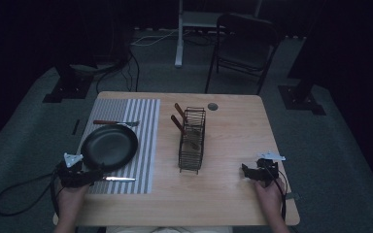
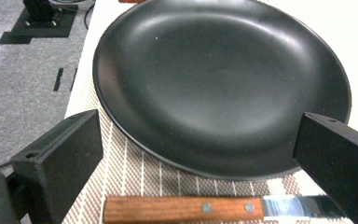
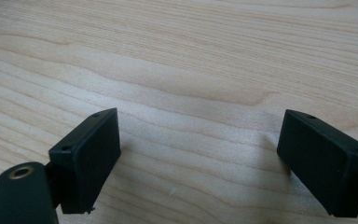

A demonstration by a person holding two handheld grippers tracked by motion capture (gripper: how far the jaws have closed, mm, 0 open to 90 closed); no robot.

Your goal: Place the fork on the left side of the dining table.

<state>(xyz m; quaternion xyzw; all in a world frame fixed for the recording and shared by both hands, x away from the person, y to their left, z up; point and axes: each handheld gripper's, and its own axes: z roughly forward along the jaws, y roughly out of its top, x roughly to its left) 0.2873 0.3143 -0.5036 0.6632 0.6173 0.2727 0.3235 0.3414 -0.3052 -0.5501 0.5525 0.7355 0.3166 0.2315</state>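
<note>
- Knife (image 1: 118, 179) in the high view: it lies on the striped mat (image 1: 145, 126) at the near edge of the black pan (image 1: 109, 147), its long axis running left-right across the table (image 1: 233, 141), blade toward the wire rack (image 1: 192, 141). The left hand-held gripper (image 1: 93, 175) sits right at the handle end. The right hand-held gripper (image 1: 245, 170) rests well apart, past the rack, so the left looks the nearer one for any pick.
- Left gripper view: here's the wooden handle (image 2: 182, 208), lying crosswise between the two spread jaws, low in the picture, with the pan (image 2: 221, 84) just beyond it. The left hand-held gripper (image 2: 205, 154) is wide apart, pinching nothing. I'd judge a short drop forward would bracket the handle across its narrow width.
- Right gripper view: bare wood of the table (image 3: 182, 60) ahead. The right hand-held gripper (image 3: 196, 158) is spread too, and empty.
</note>
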